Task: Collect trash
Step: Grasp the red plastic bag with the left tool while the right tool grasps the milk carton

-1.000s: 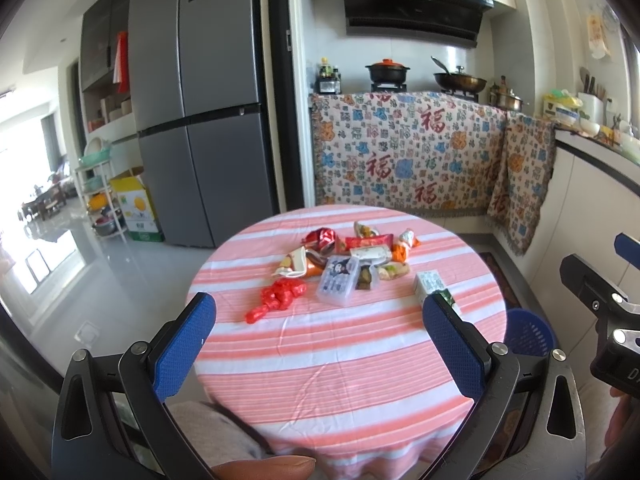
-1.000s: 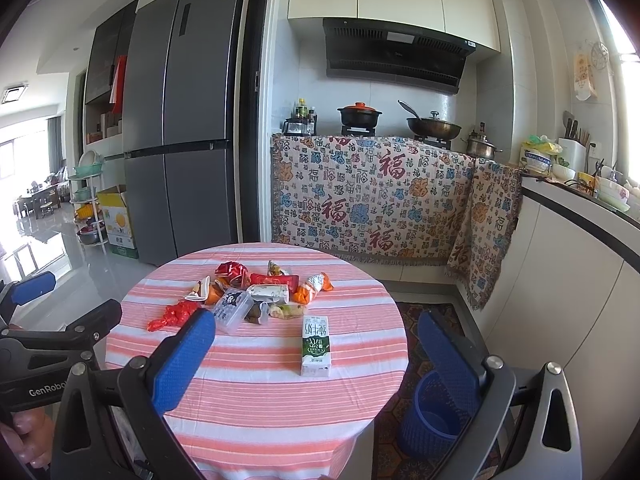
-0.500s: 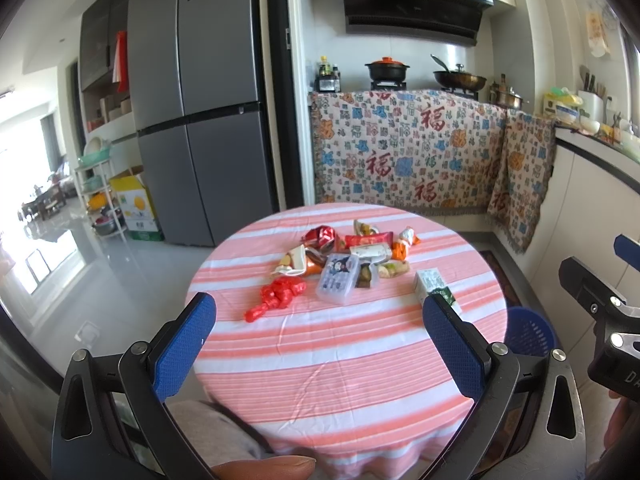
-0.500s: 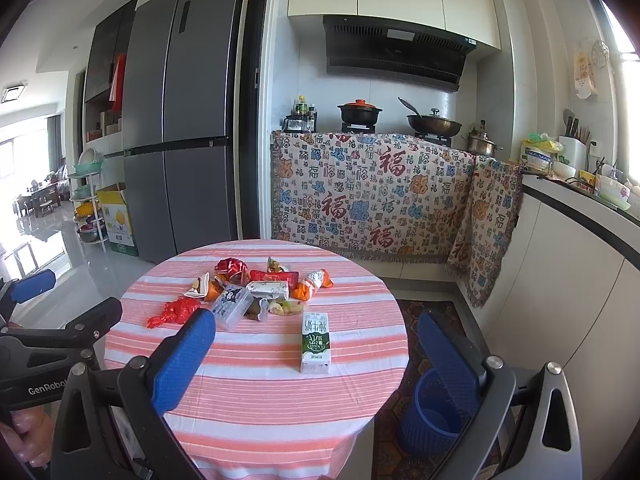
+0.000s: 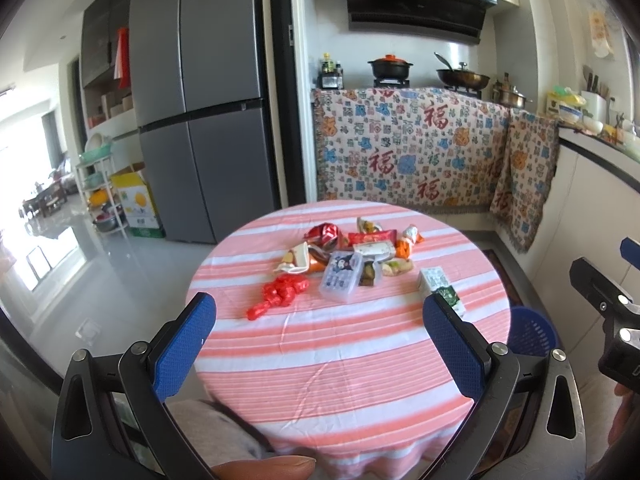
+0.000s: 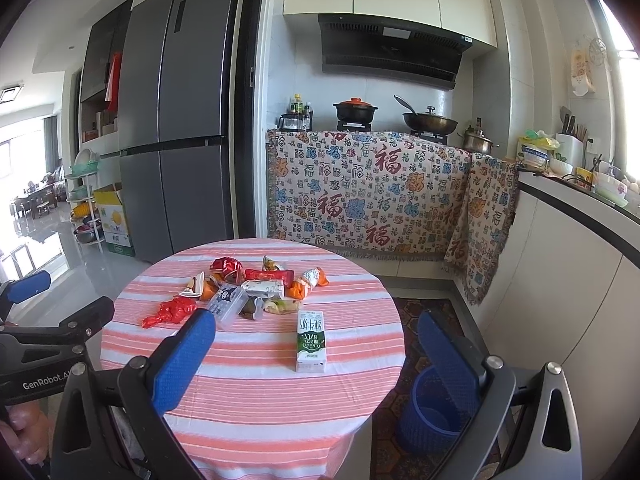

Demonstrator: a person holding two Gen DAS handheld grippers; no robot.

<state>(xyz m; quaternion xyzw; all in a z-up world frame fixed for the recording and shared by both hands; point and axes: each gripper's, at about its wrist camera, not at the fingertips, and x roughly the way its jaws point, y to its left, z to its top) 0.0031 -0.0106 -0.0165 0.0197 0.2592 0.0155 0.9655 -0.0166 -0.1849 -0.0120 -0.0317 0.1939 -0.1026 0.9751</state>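
Note:
A round table with a pink striped cloth (image 5: 340,352) (image 6: 248,380) holds a pile of trash: a crumpled red wrapper (image 5: 280,294) (image 6: 168,312), a clear plastic box (image 5: 342,276) (image 6: 230,300), several snack wrappers (image 5: 372,240) (image 6: 264,280) and a green-and-white milk carton (image 5: 440,286) (image 6: 311,340). A blue waste basket (image 5: 532,330) (image 6: 430,412) stands on the floor right of the table. My left gripper (image 5: 320,344) is open and empty, above the table's near edge. My right gripper (image 6: 316,360) is open and empty, just short of the carton.
A grey fridge (image 5: 200,100) stands at the back left. A cloth-covered counter (image 5: 408,160) with pots is behind the table. A white counter (image 6: 580,260) runs along the right. A rack and a yellow box (image 5: 136,208) stand on the left floor.
Both views have shifted very slightly; the table and trash sit a touch higher in frame. Nothing was picked up or moved.

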